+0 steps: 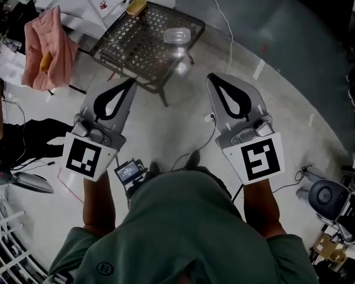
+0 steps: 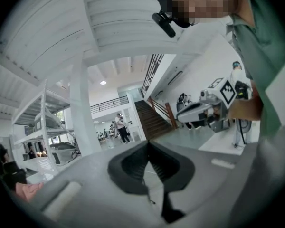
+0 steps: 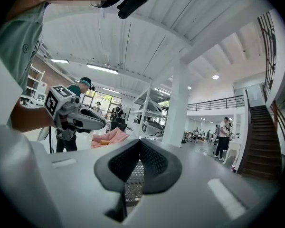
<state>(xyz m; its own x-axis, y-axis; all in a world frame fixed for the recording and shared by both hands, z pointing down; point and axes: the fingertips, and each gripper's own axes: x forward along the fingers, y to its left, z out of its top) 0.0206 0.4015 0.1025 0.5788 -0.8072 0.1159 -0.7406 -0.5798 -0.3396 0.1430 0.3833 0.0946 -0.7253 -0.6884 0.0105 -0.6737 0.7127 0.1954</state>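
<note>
You are holding the left gripper (image 1: 130, 83) and right gripper (image 1: 213, 79) side by side, jaws closed on nothing, aiming at the mesh table (image 1: 136, 43) bearing the clear container (image 1: 177, 36), well apart.

Below the white pillar (image 3: 176, 103), the right gripper (image 3: 140, 144) fills the foreground. Its dark padded jaws meet at the tips with nothing caught between them, and metal mesh (image 3: 133, 186) shows through the gap behind the tips. Left of the pillar, a hand (image 3: 33, 120) holds the left gripper (image 3: 102, 124) level, its marker cube (image 3: 57, 103) turned outward, with a pink cloth (image 3: 109, 137) just past its tip. A person in a cap (image 3: 83, 85) stands behind it. Right of the pillar, another person (image 3: 224, 134) stands near a dark staircase (image 3: 261, 141), under a railed balcony (image 3: 213, 103).
</note>
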